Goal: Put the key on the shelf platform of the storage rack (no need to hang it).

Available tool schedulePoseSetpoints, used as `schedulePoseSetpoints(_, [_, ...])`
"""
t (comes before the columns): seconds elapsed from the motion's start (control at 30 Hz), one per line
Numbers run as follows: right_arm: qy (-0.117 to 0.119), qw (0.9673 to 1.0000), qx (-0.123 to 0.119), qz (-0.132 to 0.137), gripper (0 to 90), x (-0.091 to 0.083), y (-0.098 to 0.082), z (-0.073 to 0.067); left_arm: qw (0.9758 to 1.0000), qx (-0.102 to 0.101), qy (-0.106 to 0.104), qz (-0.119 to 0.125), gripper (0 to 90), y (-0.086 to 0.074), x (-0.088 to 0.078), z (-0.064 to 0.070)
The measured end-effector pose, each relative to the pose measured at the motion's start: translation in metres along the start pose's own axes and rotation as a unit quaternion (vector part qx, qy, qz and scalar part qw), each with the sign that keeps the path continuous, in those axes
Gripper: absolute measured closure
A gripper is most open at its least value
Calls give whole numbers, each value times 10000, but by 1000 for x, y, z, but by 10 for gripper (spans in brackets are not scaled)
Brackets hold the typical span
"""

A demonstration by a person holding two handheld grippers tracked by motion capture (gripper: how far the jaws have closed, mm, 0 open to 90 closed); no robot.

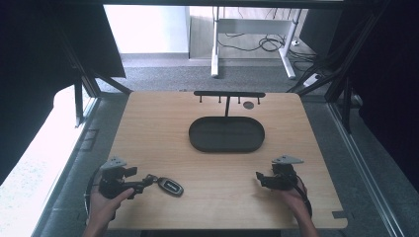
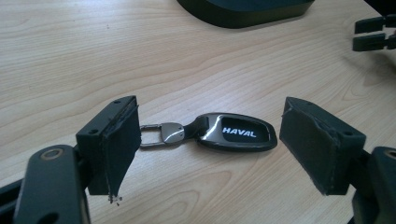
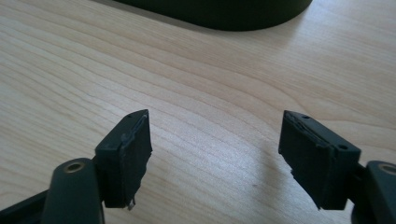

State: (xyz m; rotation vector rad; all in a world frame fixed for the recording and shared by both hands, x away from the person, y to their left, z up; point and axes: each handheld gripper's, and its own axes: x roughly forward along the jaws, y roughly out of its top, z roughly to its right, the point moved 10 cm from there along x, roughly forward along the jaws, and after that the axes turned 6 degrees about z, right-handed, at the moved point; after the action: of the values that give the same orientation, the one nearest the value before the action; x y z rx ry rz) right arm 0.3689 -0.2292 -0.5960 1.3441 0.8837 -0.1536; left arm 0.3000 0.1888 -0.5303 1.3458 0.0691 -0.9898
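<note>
On the wooden table (image 1: 163,123), nearer the person than the black oval tray (image 1: 226,134), the left gripper (image 2: 208,140) stands with its jaws spread wide and level around a Haval car key fob (image 2: 236,132). The fob lies flat between the pads; its metal ring (image 2: 152,136) sits just beside the left pad, though contact cannot be told. The right gripper (image 3: 215,154), well apart near the table's right side, also gapes wide over bare wood, holding nothing.

Grey carpet (image 1: 163,74) at the top of the frame, a white desk frame (image 1: 257,29) with cables behind, daylight glaring lower left.
</note>
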Motion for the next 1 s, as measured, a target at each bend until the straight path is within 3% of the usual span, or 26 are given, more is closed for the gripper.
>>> schedulePoseSetpoints(0.33, [222,9997,-132,24,323,-9,8,-4,10000,-33,-3,-91,204,-3,1,-1])
schedulePoseSetpoints(0.5, [384,9986,-282,-226,347,-13,18,-14,10000,-70,21,-45,204,-1,-3,-5])
schedulePoseSetpoints(0.6, [419,9974,-497,-325,352,-17,26,-21,10000,-68,18,-53,204,-2,-2,-5])
schedulePoseSetpoints(0.73, [535,9958,-602,-438,352,-19,32,-30,10000,-60,1,-54,204,-1,-3,-4])
schedulePoseSetpoints(0.83, [727,9929,-722,-613,351,-19,41,-42,10000,-47,-18,-61,203,-1,-3,-3])
schedulePoseSetpoints(1.0, [854,9892,-943,-731,350,-17,54,-55,10000,-61,-8,-63,203,-1,-3,-4])
